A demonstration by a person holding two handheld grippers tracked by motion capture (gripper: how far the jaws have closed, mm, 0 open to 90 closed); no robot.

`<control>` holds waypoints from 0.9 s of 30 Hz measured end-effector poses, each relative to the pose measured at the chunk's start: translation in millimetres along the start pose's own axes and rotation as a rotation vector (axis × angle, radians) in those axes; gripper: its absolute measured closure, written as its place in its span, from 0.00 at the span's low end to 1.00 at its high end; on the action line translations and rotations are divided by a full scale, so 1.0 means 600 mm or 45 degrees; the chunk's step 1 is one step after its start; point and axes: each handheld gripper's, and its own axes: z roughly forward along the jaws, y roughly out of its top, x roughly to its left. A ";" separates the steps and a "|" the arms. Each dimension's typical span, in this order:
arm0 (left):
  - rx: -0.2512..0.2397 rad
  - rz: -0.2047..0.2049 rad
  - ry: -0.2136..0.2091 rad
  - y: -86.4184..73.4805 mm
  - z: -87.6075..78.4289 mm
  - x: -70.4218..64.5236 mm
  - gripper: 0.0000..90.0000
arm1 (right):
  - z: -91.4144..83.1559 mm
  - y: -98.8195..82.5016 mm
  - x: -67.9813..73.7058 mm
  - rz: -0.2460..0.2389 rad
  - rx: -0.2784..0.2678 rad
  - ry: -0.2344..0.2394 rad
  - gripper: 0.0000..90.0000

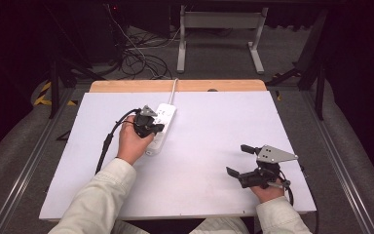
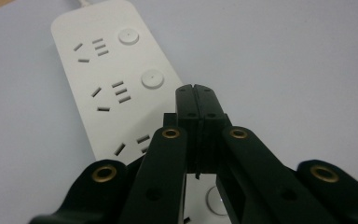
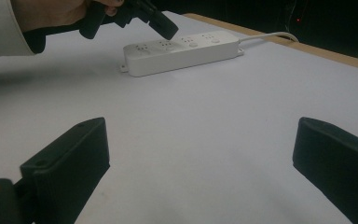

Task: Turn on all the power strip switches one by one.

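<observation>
A white power strip (image 1: pixel 161 127) is lying on the white desk (image 1: pixel 209 161), left of centre and toward the far edge, with its long axis running roughly away from the person and its white cord (image 1: pixel 174 87) leaving over the wooden far edge of the desk. The left tongs (image 1: pixel 158 128) are hovering directly over the power strip, held from the near side by the left hand (image 1: pixel 133 141), and are pointing down at a slant toward the strip's top face. In the left gripper view the left tongs (image 2: pixel 196 93) are showing both jaws pressed flat together with nothing between them; their tip is sitting above the strip beside the second round button (image 2: pixel 152 79), and contact with the strip cannot be confirmed, as the tip appears to be just above the surface. The right gripper view is showing the same closed jaws slanting down over the socket row of the power strip (image 3: pixel 182 50). The right tongs (image 1: pixel 239 160) are resting low near the desk's near right corner, well apart from the power strip, held in the right hand (image 1: pixel 268 191). Their jaws are standing wide apart and are holding nothing, with bare desk between them.
</observation>
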 end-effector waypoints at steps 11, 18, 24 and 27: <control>0.017 0.004 0.022 -0.006 0.014 0.005 1.00 | 0.000 0.000 0.000 -0.001 0.002 0.004 0.05; 0.029 0.021 0.041 -0.006 0.013 0.004 1.00 | 0.000 0.000 0.000 -0.003 0.003 0.006 0.05; 0.025 0.036 0.037 -0.008 0.015 0.005 1.00 | 0.000 0.000 0.001 -0.002 0.004 0.007 0.05; 0.028 0.036 0.041 -0.008 0.015 0.004 1.00 | 0.000 0.000 0.001 -0.003 0.003 0.006 0.05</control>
